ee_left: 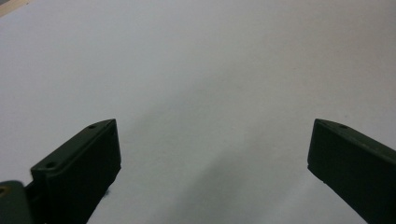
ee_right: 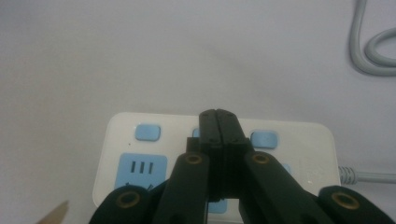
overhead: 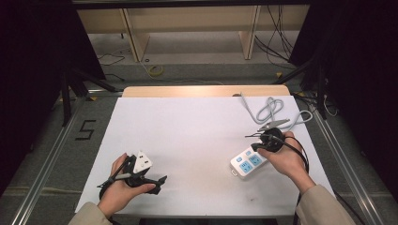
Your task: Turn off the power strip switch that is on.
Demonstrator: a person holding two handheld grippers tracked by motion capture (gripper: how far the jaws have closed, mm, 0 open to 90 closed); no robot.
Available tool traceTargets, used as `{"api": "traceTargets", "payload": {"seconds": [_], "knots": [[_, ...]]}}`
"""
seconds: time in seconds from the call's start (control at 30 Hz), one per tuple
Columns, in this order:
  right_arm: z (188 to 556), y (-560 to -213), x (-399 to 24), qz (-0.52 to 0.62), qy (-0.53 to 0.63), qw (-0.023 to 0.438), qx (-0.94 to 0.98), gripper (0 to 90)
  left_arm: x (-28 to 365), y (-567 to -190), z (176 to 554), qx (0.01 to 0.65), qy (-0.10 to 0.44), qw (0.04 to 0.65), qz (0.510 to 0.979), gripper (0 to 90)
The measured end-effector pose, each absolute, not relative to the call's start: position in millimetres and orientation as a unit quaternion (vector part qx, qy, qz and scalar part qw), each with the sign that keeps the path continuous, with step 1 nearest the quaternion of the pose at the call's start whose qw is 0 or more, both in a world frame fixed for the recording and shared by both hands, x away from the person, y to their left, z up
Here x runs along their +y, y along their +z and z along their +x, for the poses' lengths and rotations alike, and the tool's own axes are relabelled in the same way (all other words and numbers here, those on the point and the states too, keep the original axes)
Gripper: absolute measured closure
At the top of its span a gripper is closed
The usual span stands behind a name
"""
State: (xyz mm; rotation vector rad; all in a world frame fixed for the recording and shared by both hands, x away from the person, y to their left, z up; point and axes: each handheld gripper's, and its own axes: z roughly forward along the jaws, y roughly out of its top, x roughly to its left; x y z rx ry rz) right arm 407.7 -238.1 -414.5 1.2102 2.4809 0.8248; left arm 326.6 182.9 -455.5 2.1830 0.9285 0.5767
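Closed right tongs (ee_right: pixel 218 122) press down on the power strip (ee_right: pixel 140 154).
Strip could skid across the bench (overhead: pixel 187 136); left tongs (ee_left: pixel 210 158) gape wide, empty.

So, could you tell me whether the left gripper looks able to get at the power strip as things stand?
Probably yes. The left gripper has its fingers open over bare white table, with nothing lying between it and the power strip. The right gripper, shut, sits over the strip's middle, so it might crowd the approach.

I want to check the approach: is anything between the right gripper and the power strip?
Nothing visible is. The right gripper, fingers shut together, sits directly over the white power strip, near its middle blue button. Its grey cable lies behind it on the table, off to the side.
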Motion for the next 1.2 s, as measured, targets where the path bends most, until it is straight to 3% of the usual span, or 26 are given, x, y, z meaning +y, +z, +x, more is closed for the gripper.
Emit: {"api": "traceTargets", "payload": {"seconds": [1.2], "knots": [[419.1,-422.3,-230.0,0.419,0.261,0.111,0.863,90.0,183.1,-455.2,326.5,0.354,0.223,0.34,0.842,2.2]]}}
